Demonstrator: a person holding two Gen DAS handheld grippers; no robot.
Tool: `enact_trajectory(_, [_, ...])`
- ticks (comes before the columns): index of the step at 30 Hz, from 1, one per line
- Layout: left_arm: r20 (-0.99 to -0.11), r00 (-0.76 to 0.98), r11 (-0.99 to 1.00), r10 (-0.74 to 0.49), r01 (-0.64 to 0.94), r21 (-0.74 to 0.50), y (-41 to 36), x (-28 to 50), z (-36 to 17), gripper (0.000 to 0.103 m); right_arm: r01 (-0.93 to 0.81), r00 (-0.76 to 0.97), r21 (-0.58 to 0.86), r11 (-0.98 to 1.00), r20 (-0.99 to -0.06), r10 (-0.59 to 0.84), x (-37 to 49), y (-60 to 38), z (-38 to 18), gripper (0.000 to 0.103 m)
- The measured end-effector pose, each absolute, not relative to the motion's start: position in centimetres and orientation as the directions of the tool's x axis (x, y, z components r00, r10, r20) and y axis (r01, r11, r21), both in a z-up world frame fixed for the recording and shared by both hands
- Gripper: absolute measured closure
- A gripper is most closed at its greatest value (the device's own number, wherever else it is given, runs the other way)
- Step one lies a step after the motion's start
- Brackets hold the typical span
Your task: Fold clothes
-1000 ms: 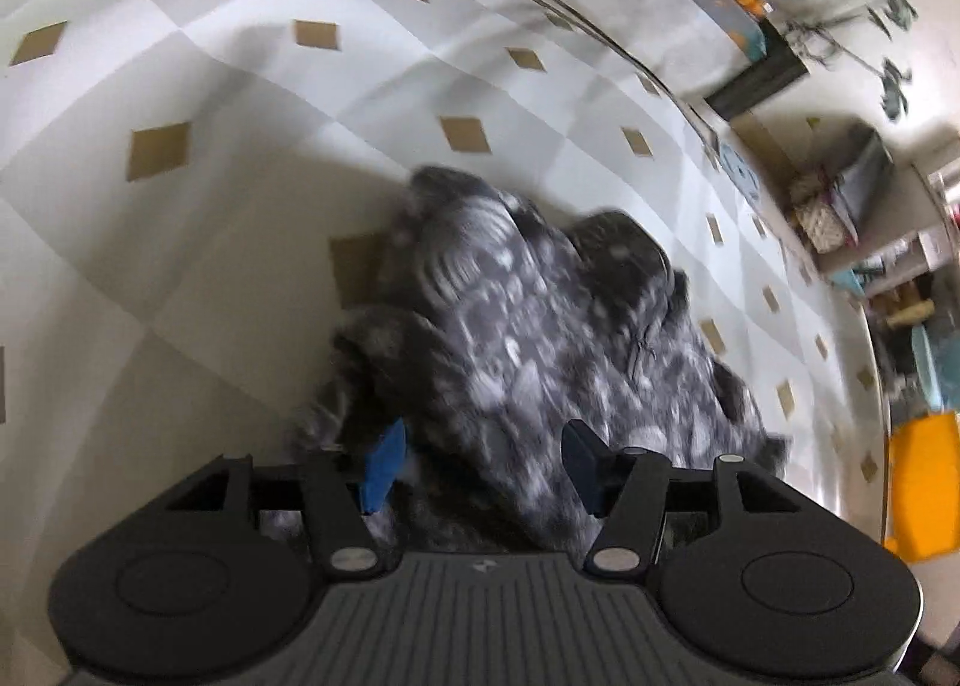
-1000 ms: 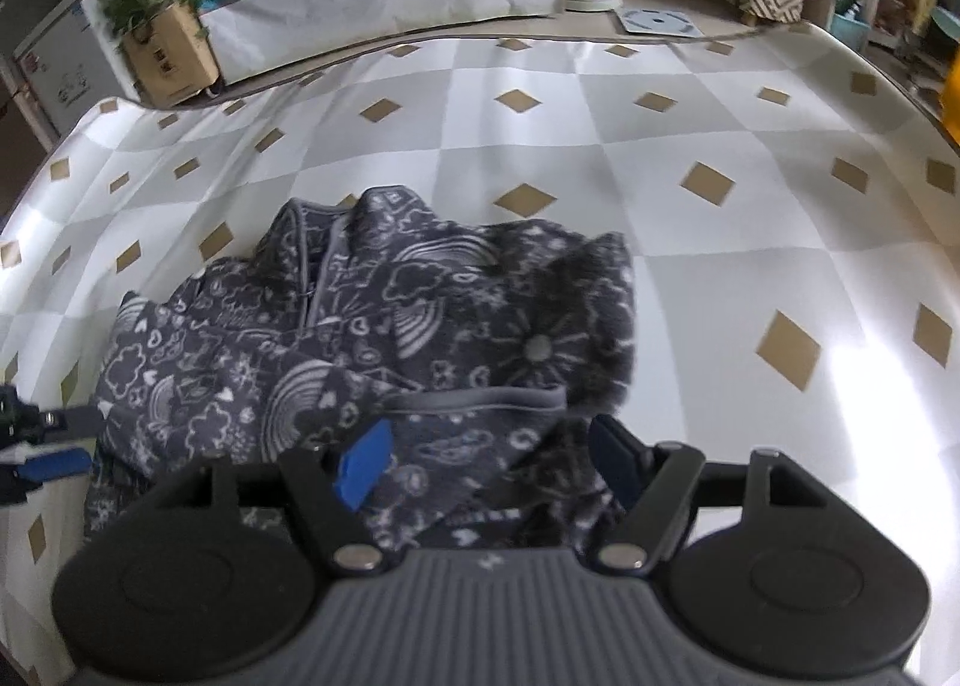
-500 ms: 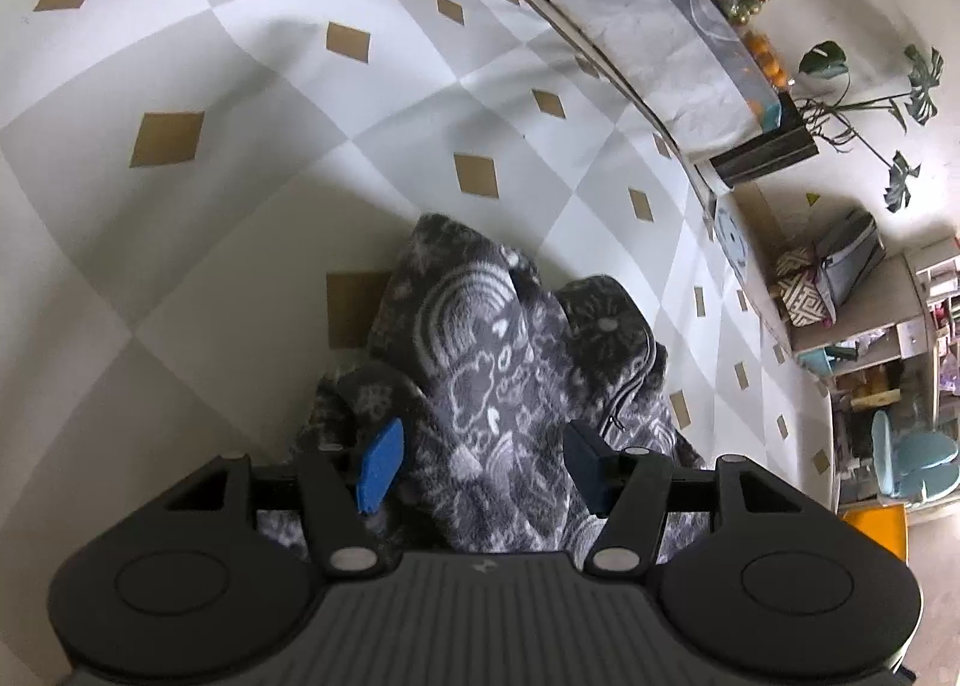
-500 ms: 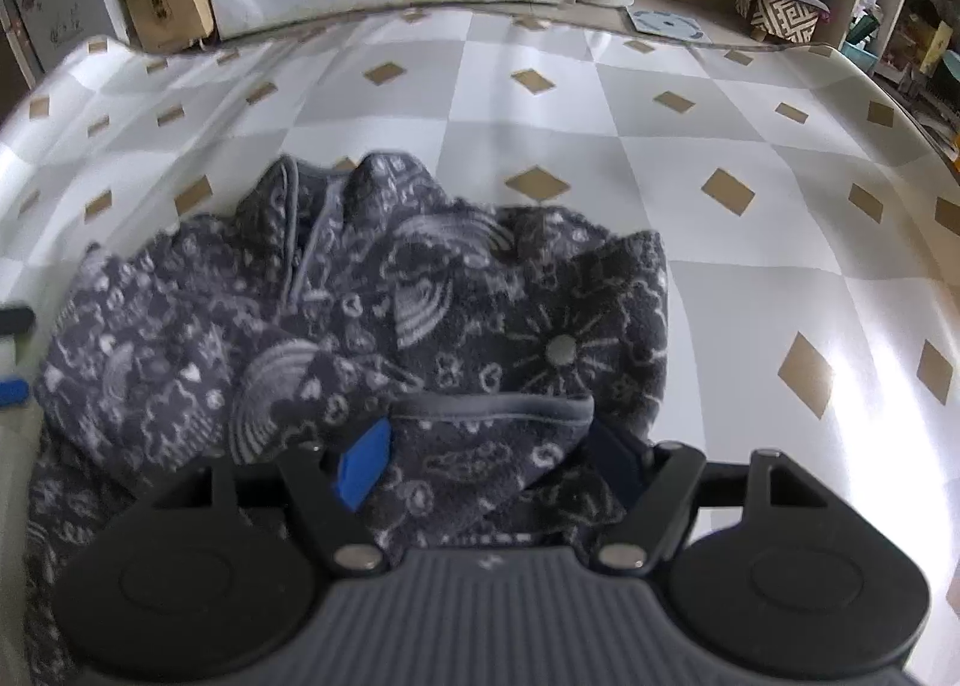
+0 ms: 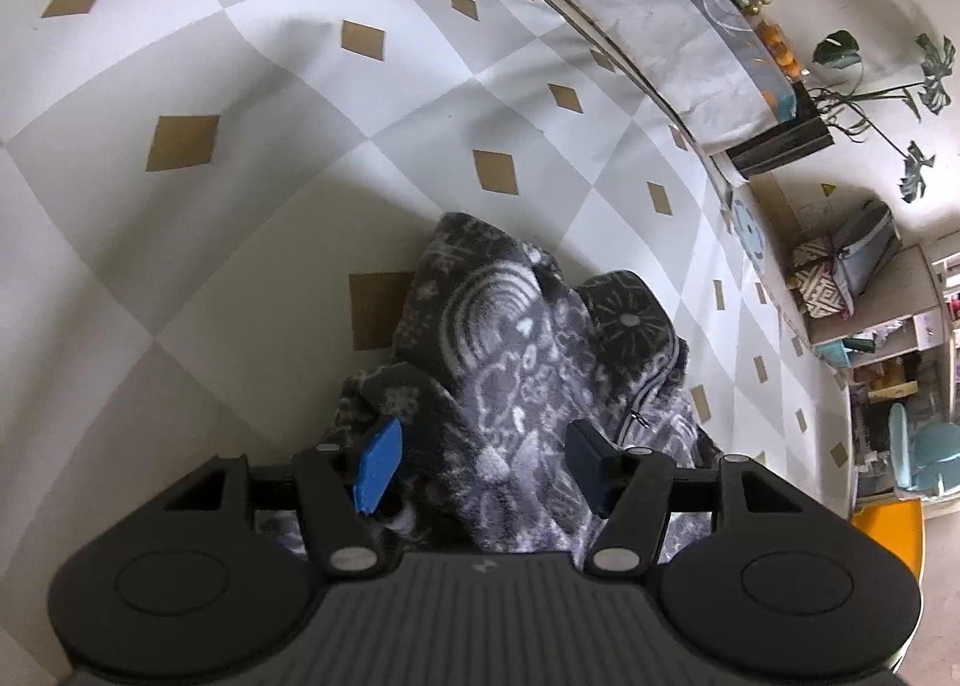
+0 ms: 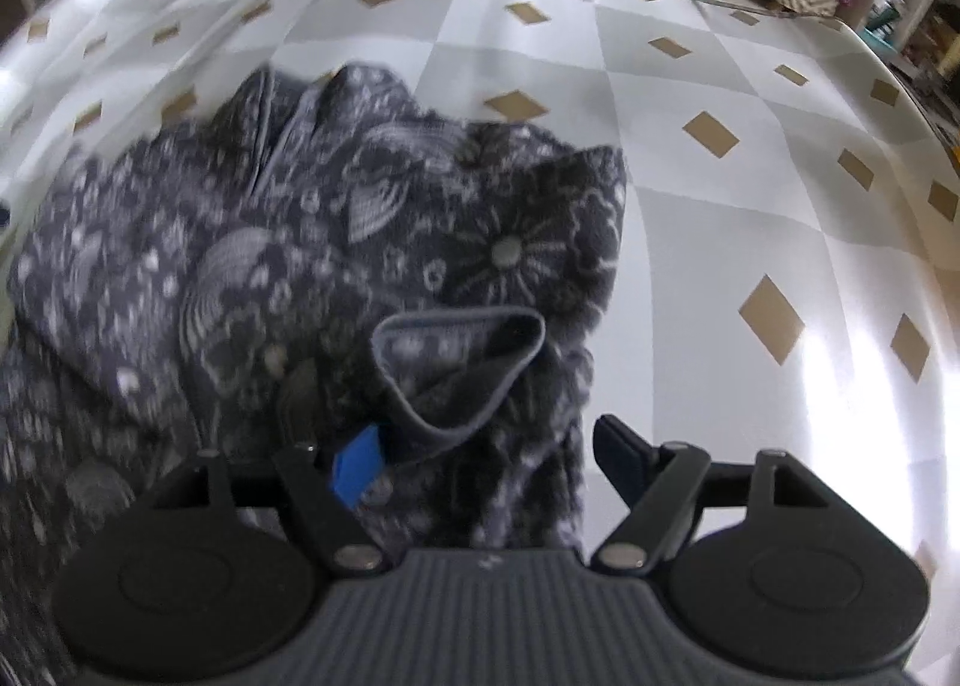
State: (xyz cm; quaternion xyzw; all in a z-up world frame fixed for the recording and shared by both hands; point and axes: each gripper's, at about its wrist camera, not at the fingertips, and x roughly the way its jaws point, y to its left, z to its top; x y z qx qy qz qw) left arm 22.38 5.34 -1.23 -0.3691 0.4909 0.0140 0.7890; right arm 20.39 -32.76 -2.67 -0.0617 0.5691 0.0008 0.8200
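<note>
1. Lying bunched on the checked floor covering (image 6: 690, 104) is a dark grey patterned fleece jacket (image 6: 372, 218), heaped in soft mounds rather than flat; its zip (image 5: 645, 392) is showing in the left wrist view.
2. Sticking up near the right gripper (image 6: 480, 461) is a cuff or hem opening (image 6: 462, 368), its edge curling open just past the blue pad.
3. The right gripper is standing with its fingers apart; fabric is lying between them, but neither pad is clearly pressing on it.
4. The left gripper (image 5: 483, 461) is hanging over the near end of the heap, its fingers also apart with a ridge of fleece running up between them, unclamped as far as the view is showing.
5. Judging progress: no neat flat stack is showing, so the folding is looking unfinished; the heap could be either a garment being spread out or one partly doubled over, and the views are not settling which.
6. Beyond the covering, a low cloth-draped shelf (image 5: 660, 8) with clutter and a potted plant (image 5: 870, 80) are standing at the far side.
</note>
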Motion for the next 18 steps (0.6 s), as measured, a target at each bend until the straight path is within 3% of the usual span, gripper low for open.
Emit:
enact_trajectory(5, [-0.790, 0.536, 0.718, -0.298, -0.420, -0.555, 6.6, 22.1, -0.9, 0.038, -0.117, 0.340, -0.178, 0.977, -0.932, -0.129, 19.5, -33.2, -2.4, 0.029])
enact_trajectory(18, [-0.778, 0.558, 0.692, -0.289, -0.439, -0.573, 7.7, 22.7, -1.6, 0.037, -0.016, 0.483, -0.042, 0.999, -0.875, -0.029, 21.0, -31.1, 1.1, 0.029])
